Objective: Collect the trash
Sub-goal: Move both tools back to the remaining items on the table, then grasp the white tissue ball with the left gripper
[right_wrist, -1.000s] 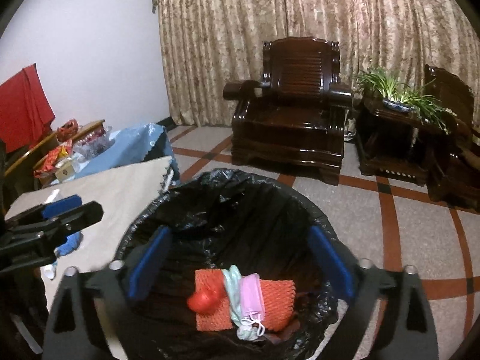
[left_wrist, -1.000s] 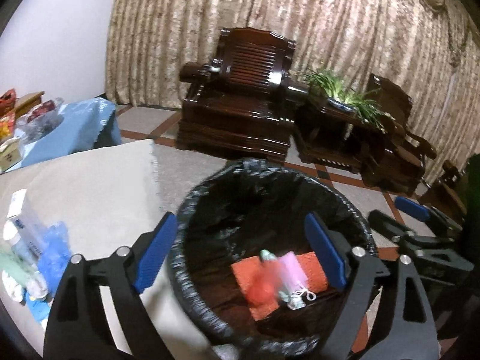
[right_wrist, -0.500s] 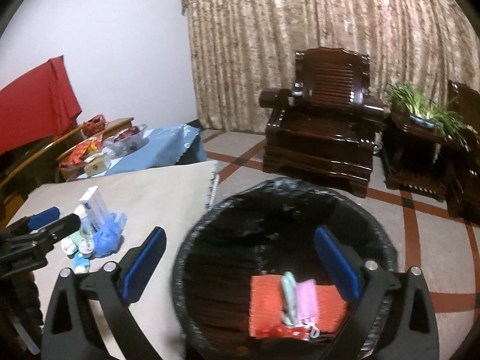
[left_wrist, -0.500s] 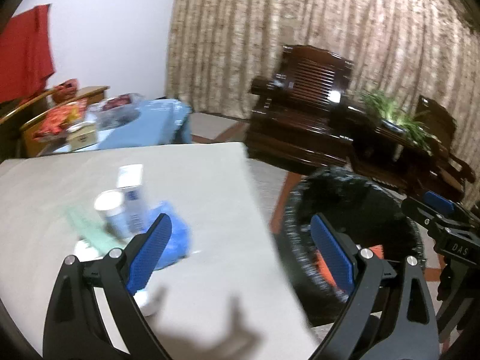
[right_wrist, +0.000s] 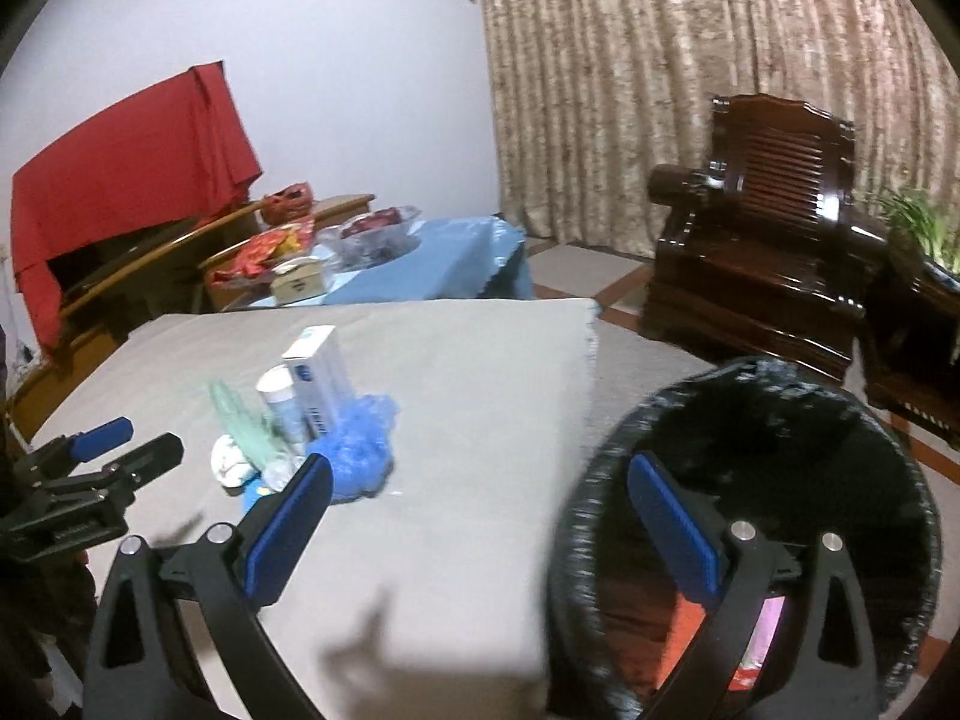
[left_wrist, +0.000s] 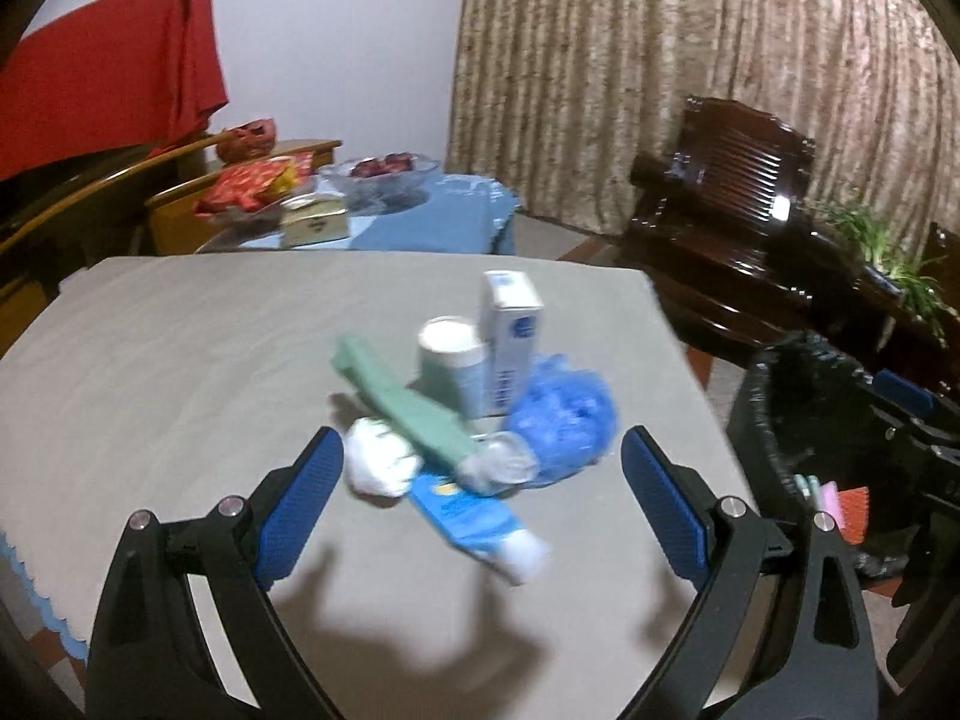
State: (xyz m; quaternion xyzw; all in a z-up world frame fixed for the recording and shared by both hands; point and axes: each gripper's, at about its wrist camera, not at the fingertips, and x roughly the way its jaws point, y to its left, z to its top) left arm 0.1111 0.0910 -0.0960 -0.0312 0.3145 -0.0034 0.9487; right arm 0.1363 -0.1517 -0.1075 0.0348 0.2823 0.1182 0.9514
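Trash pile on the grey table, bin beside it, both grippers empty.

The pile [left_wrist: 474, 420] sits mid-table [left_wrist: 180, 360]: a white box [left_wrist: 510, 336], a tub [left_wrist: 453, 369], a green packet [left_wrist: 408, 402], a blue crumpled bag [left_wrist: 564, 420], a blue tube [left_wrist: 474, 516] and a white wad [left_wrist: 378, 465], all touching. The left gripper [left_wrist: 483, 498] hangs spread wide before it. The right gripper [right_wrist: 480, 522] is also spread, straddling the table edge and black-lined bin [right_wrist: 900, 540].

Trash pile [left_wrist: 474, 420] sat mid-table [left_wrist: 180, 360]: box [left_wrist: 510, 336] upright behind, can [left_wrist: 453, 369] just left of it, tube [left_wrist: 474, 519] in front. Bin [right_wrist: 750, 516] stood off table's right edge.
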